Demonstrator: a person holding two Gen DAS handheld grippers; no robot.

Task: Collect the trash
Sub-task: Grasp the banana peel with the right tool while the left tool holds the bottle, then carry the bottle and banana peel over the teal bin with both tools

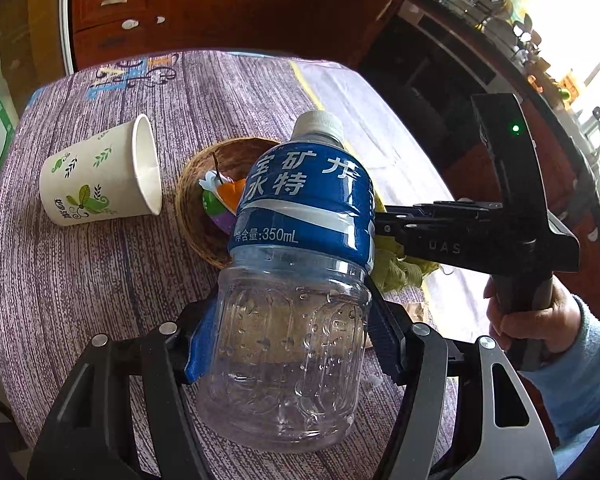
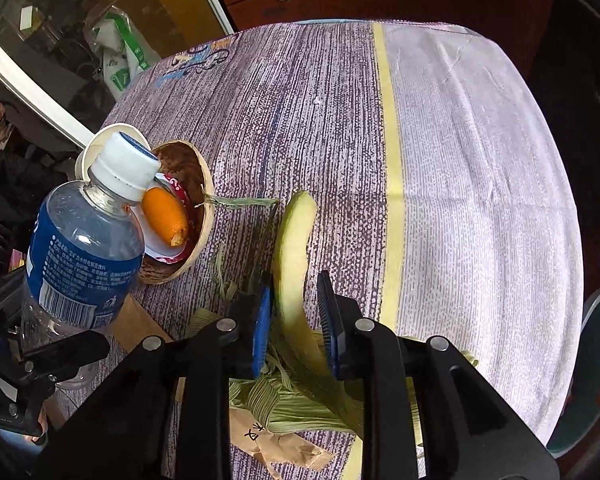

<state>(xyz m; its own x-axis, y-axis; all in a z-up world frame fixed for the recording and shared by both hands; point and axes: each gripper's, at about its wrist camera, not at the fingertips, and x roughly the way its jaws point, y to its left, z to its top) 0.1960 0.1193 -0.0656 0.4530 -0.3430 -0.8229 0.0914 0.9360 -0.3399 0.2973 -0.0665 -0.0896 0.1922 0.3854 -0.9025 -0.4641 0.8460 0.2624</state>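
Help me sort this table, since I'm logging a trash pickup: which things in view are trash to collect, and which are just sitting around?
Trash to collect:
- plastic bottle, clamped in the left gripper
- melon rind, between the right gripper jaws
- corn husks
- paper cup, lying on its side
- crumpled brown paper
- scraps in the coconut-shell bowl

Just there:
- tablecloth
- wooden cabinet

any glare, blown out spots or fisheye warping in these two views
Left wrist view: the window at upper right is blown out white, the table edge bows strongly, and the clear bottle shows droplets sharply. Right wrist view: daylight washes out the pale side of the cloth, its yellow stripe curves, and the corners vignette to black.
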